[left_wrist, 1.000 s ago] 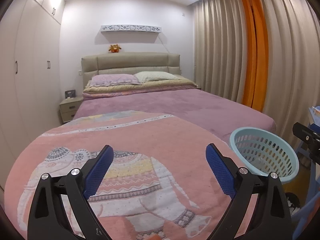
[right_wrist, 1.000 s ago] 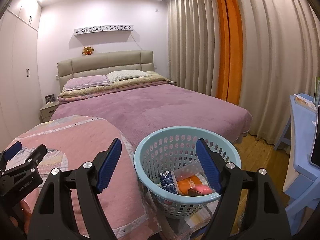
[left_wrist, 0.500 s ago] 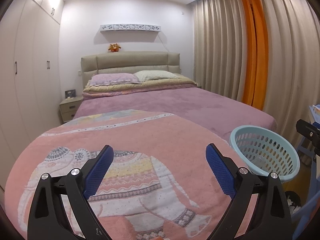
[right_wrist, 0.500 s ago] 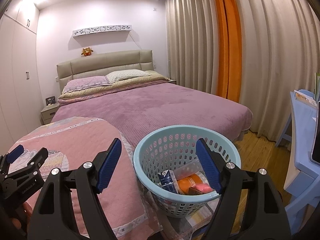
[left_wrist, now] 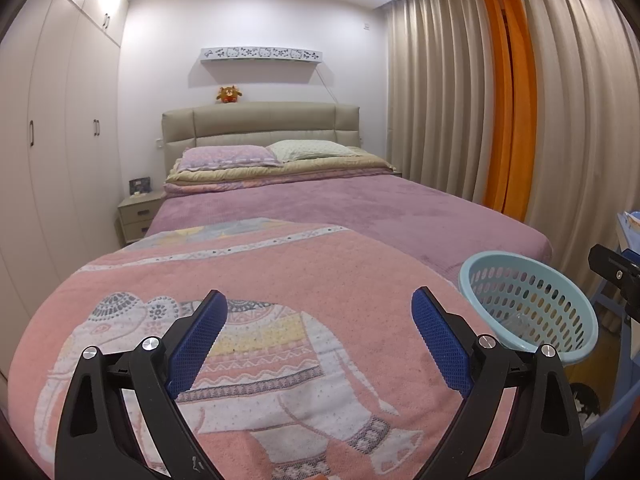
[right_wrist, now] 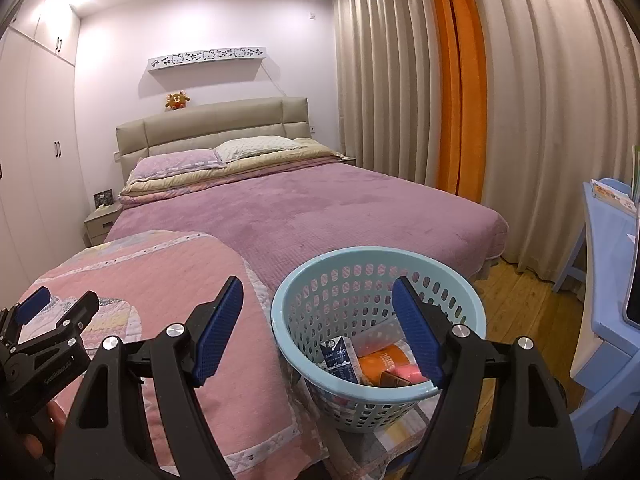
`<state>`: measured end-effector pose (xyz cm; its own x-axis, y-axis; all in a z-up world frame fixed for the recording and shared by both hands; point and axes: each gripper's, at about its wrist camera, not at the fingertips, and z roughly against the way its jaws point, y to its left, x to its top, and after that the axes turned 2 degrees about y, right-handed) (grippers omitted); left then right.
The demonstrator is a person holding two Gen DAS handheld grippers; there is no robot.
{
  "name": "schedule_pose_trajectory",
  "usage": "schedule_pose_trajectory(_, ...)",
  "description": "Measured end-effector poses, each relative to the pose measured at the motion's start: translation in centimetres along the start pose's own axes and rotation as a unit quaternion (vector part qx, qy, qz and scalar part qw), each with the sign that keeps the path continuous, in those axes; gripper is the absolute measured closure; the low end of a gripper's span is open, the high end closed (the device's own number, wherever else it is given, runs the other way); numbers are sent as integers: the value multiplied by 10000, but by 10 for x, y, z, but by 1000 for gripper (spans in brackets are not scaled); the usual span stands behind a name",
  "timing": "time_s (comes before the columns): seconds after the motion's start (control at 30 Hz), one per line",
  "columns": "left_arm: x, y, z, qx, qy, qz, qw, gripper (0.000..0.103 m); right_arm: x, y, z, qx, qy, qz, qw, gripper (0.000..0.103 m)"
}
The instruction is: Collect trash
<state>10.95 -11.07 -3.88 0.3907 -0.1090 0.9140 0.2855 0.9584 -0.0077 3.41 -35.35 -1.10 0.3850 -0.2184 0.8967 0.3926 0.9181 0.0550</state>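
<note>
A light blue perforated basket (right_wrist: pixel 376 272) stands at the foot of the bed; it also shows in the left wrist view (left_wrist: pixel 528 300). Inside lie a small blue and white carton (right_wrist: pixel 340 360), an orange packet (right_wrist: pixel 380 362), a pink item (right_wrist: pixel 406 374) and clear plastic (right_wrist: pixel 376 334). My right gripper (right_wrist: pixel 318 328) is open and empty, held just above and before the basket's near rim. My left gripper (left_wrist: pixel 320 340) is open and empty over the pink elephant blanket (left_wrist: pixel 256 280); it also shows at the left of the right wrist view (right_wrist: pixel 52 312).
The bed with a purple cover (right_wrist: pixel 320 208) stretches ahead to pillows and headboard. A nightstand (left_wrist: pixel 138 216) and wardrobe (left_wrist: pixel 48 140) stand left. Curtains (right_wrist: pixel 520 100) hang right. A blue desk (right_wrist: pixel 612 264) is at the far right over wooden floor (right_wrist: pixel 516 300).
Both views shifted slightly: the basket has drifted a little right in the left wrist view. Both grippers stay open and empty.
</note>
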Motion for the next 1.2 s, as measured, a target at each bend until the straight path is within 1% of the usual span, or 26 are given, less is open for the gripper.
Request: schedule_pose_trajectory(1.2, 2, 1, 2, 5, -20, 74, 10000, 12, -5, 2, 2, 3, -7, 2, 10000, 30)
